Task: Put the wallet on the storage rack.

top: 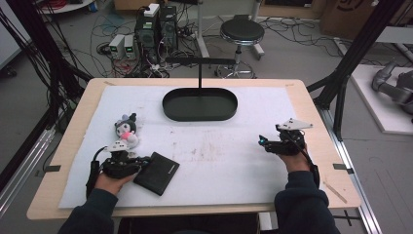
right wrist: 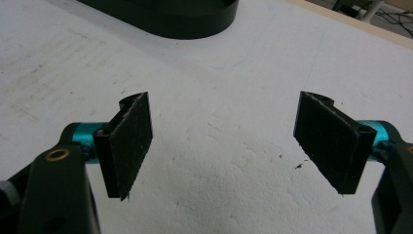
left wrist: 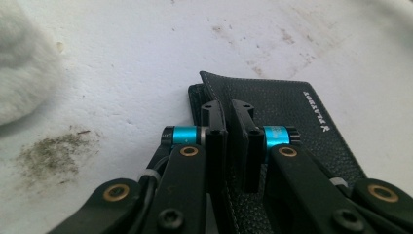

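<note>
A black leather wallet lies on the white mat near the front left. My left gripper is at its left edge. In the left gripper view the jaws stand nearly together, shut on the wallet along the edge of its stitched top cover, whose corner looks slightly raised. My right gripper hovers over the bare mat at the right, tips pointing left. In the right gripper view it is wide open with nothing between the pads.
A small plush toy with black ears sits just behind my left hand; its white fur is close by. A black oval tray with a T-shaped stand lies at the back centre. A dirty smudge marks the mat.
</note>
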The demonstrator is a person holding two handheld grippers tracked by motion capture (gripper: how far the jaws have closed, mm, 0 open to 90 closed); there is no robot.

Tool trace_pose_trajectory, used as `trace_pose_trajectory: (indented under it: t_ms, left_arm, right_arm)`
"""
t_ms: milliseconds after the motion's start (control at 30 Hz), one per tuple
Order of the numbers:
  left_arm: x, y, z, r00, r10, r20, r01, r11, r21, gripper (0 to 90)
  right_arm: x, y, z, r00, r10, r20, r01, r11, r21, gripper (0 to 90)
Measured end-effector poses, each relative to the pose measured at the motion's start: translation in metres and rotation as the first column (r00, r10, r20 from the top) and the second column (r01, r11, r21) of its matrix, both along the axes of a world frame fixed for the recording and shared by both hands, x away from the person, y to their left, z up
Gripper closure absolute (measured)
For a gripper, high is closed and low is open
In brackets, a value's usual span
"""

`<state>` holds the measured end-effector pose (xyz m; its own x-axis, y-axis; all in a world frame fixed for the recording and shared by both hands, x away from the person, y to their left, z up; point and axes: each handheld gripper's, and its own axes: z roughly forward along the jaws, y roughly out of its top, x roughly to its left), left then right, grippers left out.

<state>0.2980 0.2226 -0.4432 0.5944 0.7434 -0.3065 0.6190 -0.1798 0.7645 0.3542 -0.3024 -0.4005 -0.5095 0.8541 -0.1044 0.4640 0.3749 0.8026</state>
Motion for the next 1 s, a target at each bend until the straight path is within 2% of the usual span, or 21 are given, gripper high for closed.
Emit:
trace_pose_trajectory:
  t_ms: [67,133,167,200,233,267,300,400,467,500,567,700,800,833,967,1000]
  left_arm:
    - [0.001,0.001,0.001,1.0,0.003,0.002,-0.003,0.9999,-0.015,85.8]
    - [0.004,0.005,0.008,0.9984,0.04,0.04,-0.038,0.9976,-0.058,86.3]
    - [0.004,0.005,0.008,0.9984,0.04,0.04,-0.038,0.9976,-0.058,86.4]
    - [0.008,0.008,0.014,0.9954,0.068,0.067,-0.063,0.9957,-0.067,86.5]
    - [0.008,0.008,0.014,0.9954,0.068,0.067,-0.063,0.9957,-0.067,86.7]
    - [0.011,0.01,0.018,0.9924,0.084,0.089,-0.078,0.9945,-0.069,86.7]
    - [0.016,0.011,0.026,0.9861,0.107,0.127,-0.102,0.9936,-0.049,86.8]
    - [0.023,0.009,0.034,0.9813,0.116,0.154,-0.111,0.9931,-0.037,86.9]
    - [0.028,0.006,0.044,0.9759,0.113,0.187,-0.113,0.9935,-0.009,87.0]
    - [0.032,0.002,0.053,0.9707,0.106,0.215,-0.112,0.9936,0.013,87.0]
    - [0.035,-0.001,0.062,0.9649,0.1,0.243,-0.114,0.9925,0.045,87.1]
    - [0.038,-0.006,0.068,0.9636,0.088,0.252,-0.104,0.9932,0.051,87.2]
    - [0.037,-0.02,0.072,0.9658,0.041,0.256,-0.058,0.9965,0.06,87.2]
    - [0.037,-0.02,0.072,0.9658,0.041,0.256,-0.058,0.9965,0.06,87.2]
    - [0.035,-0.041,0.072,0.9682,-0.018,0.25,0.001,0.9975,0.071,87.3]
    - [0.035,-0.041,0.072,0.9682,-0.018,0.25,0.001,0.9975,0.071,87.3]
  right_arm:
    - [0.0,-0.001,0.0,1.0,-0.001,0.002,0.002,1.0,-0.004,22.4]
    - [0.0,-0.001,0.0,1.0,-0.003,0.002,0.003,1.0,-0.005,22.4]
    - [0.0,-0.001,0.0,1.0,-0.003,0.001,0.003,1.0,-0.005,22.4]
    - [-0.001,-0.001,0.0,1.0,-0.001,0.003,0.001,1.0,-0.006,22.4]
    - [-0.001,-0.001,0.001,1.0,-0.002,0.002,0.002,1.0,-0.008,22.4]
    - [-0.001,-0.001,0.001,1.0,-0.002,0.002,0.002,1.0,-0.008,22.4]
    - [-0.001,-0.001,0.001,1.0,-0.006,0.003,0.006,1.0,-0.004,22.4]
    - [-0.002,-0.002,0.001,0.9998,-0.018,0.002,0.018,1.0,0.002,22.4]
    - [-0.002,-0.003,0.002,0.9999,-0.017,0.001,0.017,1.0,0.001,22.4]
    - [-0.002,-0.002,0.001,0.9999,-0.011,0.001,0.011,1.0,-0.003,22.4]
    - [-0.002,-0.002,0.001,0.9999,-0.01,0.003,0.01,1.0,-0.003,22.4]
    - [-0.002,-0.003,0.002,0.9999,-0.01,0.002,0.01,1.0,-0.002,22.4]
    - [-0.002,-0.003,0.002,0.9999,-0.013,0.004,0.013,1.0,0.006,22.4]
    - [-0.002,-0.003,0.002,0.9999,-0.013,0.004,0.013,1.0,0.006,22.4]
    - [-0.002,-0.002,0.002,0.9999,-0.009,0.006,0.009,1.0,0.004,22.4]
    - [-0.002,-0.002,0.002,0.9999,-0.009,0.006,0.009,1.0,0.004,22.4]
